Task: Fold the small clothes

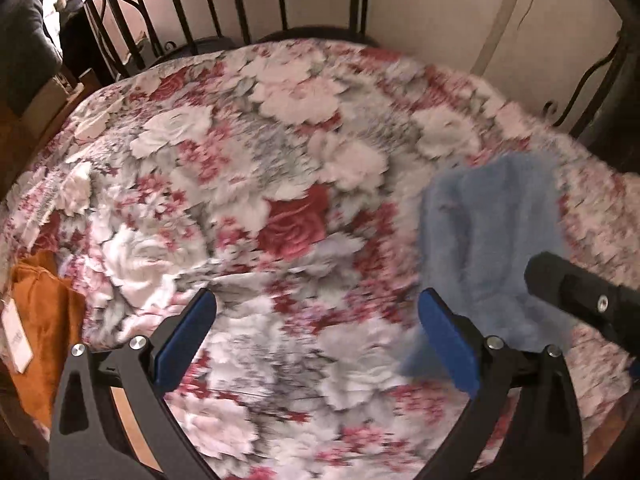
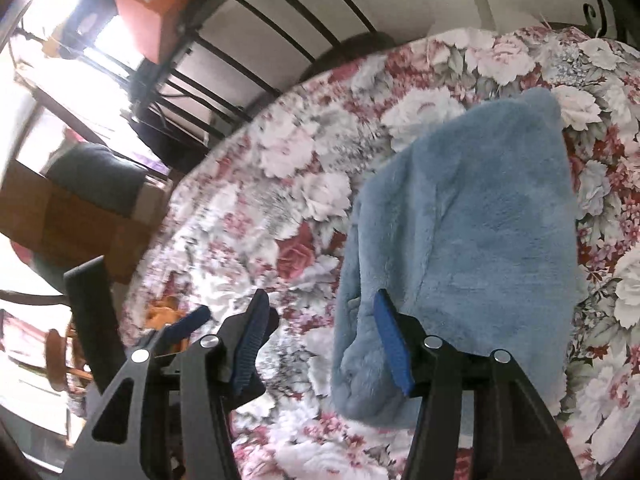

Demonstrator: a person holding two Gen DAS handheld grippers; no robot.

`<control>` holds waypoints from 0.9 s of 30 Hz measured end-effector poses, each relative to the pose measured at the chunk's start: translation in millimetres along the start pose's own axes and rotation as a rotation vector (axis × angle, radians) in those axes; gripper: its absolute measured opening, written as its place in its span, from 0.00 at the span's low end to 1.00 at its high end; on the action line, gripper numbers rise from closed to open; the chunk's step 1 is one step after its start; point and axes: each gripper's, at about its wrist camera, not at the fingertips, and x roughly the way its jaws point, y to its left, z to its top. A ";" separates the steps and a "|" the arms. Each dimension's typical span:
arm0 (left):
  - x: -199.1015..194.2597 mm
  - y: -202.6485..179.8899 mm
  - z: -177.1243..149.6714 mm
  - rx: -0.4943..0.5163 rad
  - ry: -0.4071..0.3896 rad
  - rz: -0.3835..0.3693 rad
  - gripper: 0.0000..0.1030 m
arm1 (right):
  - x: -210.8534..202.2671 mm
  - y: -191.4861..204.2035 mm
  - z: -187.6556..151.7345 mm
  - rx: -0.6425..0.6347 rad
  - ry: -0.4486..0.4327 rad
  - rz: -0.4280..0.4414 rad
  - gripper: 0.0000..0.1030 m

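I can't read any text from here. The white tag (image 1: 15, 334) on the orange garment (image 1: 48, 320) at the near left edge of the bed carries small print, but it is too blurred to make out. The orange box (image 2: 168, 4) up at the far left has a pale strip of lettering on its side, also illegible.

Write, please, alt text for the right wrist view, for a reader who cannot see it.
A fluffy blue garment lies folded on a floral bedspread. The right gripper hovers open at its near edge, holding nothing. The left gripper shows at lower left near an orange cloth, with a black metal bed frame behind.
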 end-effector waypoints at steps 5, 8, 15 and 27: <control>0.7 -46.6 -6.2 0.092 0.004 -0.040 0.95 | -37.8 -17.5 3.2 -0.023 -0.096 -0.150 0.54; 15.6 -81.1 -24.6 0.224 -0.003 0.084 0.96 | -45.4 -37.4 6.4 -0.022 -0.124 -0.296 0.35; 75.6 -49.7 -27.9 0.091 0.127 0.149 0.96 | -23.1 -63.7 29.5 0.001 -0.137 -0.387 0.16; 111.9 -40.7 -18.9 0.073 0.203 0.076 0.96 | 52.0 -109.6 37.3 -0.036 0.021 -0.563 0.14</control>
